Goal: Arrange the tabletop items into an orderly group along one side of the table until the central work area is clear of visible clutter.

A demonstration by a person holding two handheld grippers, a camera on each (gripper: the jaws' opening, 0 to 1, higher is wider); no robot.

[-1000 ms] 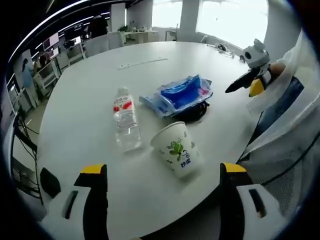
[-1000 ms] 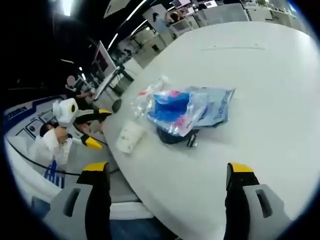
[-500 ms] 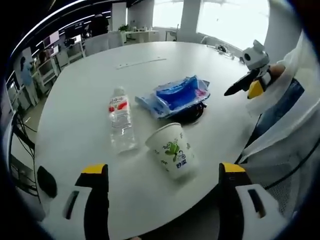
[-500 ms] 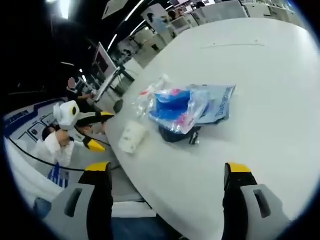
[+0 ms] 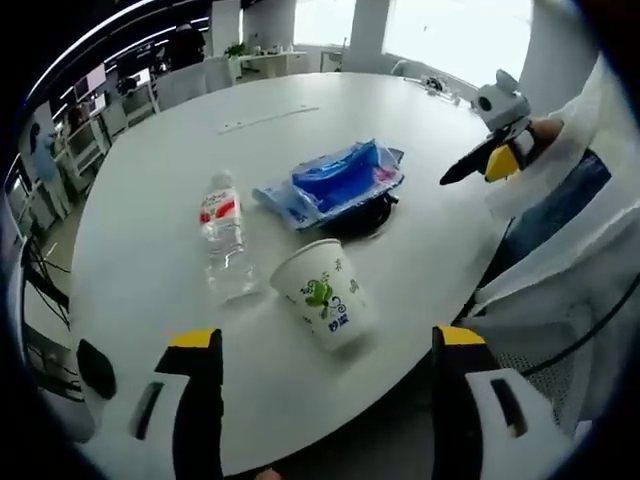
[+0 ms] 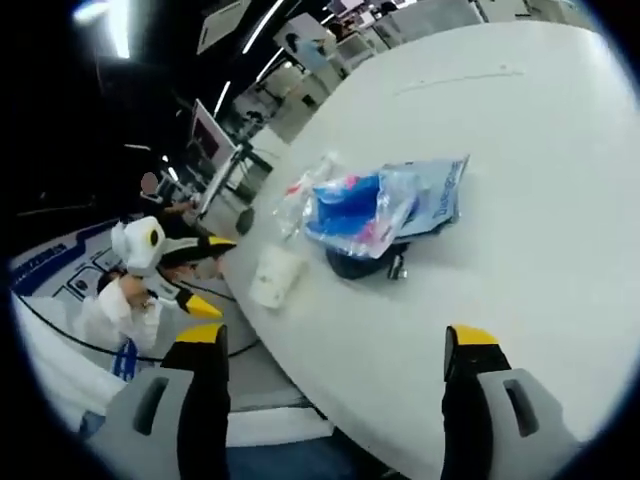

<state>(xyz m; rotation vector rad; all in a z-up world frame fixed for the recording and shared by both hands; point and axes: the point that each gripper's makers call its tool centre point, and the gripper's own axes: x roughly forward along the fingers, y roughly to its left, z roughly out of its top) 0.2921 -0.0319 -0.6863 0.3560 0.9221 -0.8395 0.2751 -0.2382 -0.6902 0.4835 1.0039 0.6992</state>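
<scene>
both tools [image 5: 318, 345] [image 6: 335, 350] slightly farther back

One water bottle [image 5: 224, 240], one paper cup [image 5: 322, 297], one blue packet [image 5: 335, 183], perhaps one dark object [image 5: 366, 213] beneath it.

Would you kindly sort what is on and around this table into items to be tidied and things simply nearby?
To tidy: paper cup, water bottle, blue plastic bag, dark object under the bag.

Nearby only: desks and monitors beyond the table.
</scene>
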